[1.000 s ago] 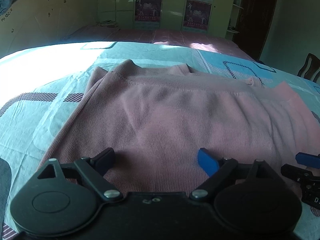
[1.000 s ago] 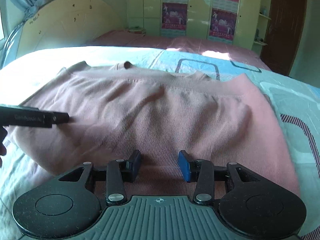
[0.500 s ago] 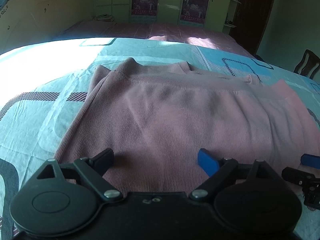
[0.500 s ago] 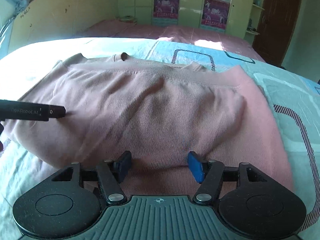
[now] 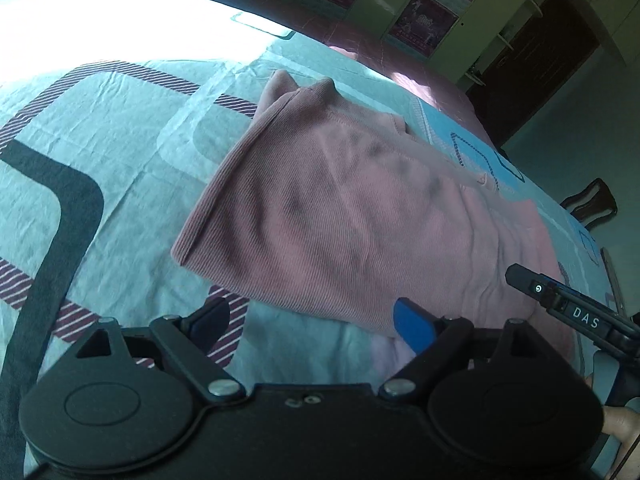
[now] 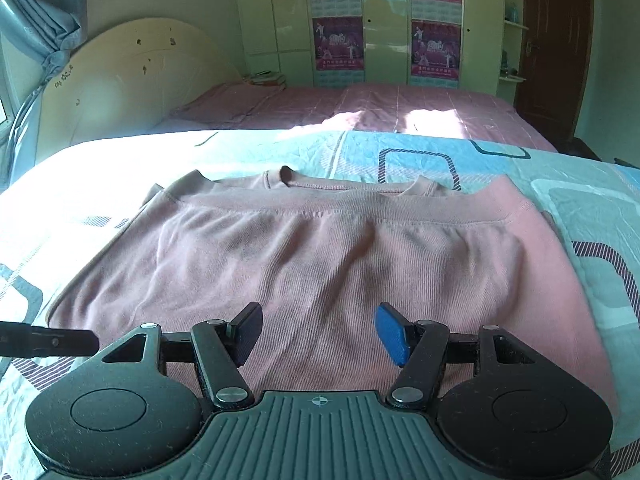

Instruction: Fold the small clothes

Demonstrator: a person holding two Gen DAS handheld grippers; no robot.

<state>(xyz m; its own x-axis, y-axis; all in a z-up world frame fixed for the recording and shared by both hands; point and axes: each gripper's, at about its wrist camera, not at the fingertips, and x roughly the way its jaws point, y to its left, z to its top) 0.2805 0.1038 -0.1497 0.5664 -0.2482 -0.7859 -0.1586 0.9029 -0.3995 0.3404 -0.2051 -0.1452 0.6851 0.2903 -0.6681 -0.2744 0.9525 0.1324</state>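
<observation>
Since a second ago my left hand-held gripper [image 5: 310, 322] has rolled and swung off to the left: it was over the near hem, now its black finger hangs over bare sheet and only the blue finger [image 5: 414, 328] sits at the garment's near edge. Right hand-held gripper [image 6: 318, 334] pulled its fingers apart from narrow to wide.

Left to right:
- Far left, curtain [image 6: 44, 12] and a pale headboard [image 6: 120, 80].
- Bed sheet [image 5: 80, 128], teal with dark and striped rounded rectangles, carries everything.
- Left hand-held gripper: jaws wide, gripping nothing. Its finger pokes into the right wrist view at the near left, just beside the garment's left edge.
- Pink ribbed top [image 6: 320, 264] lies folded on the sheet, centre of the bed, hem band doubled up toward the collar on the far side. Left fold edge is clean; a few soft wrinkles across the middle.
- Right hand-held gripper: jaws wide, hovering over the near middle of the top, nothing between the pads. In the left wrist view its finger marked DAS sits above the right part of the top.
- Far right, a second bed with pink cover [image 6: 380, 108], wardrobe with posters [image 6: 338, 40], dark door [image 6: 556, 48].
</observation>
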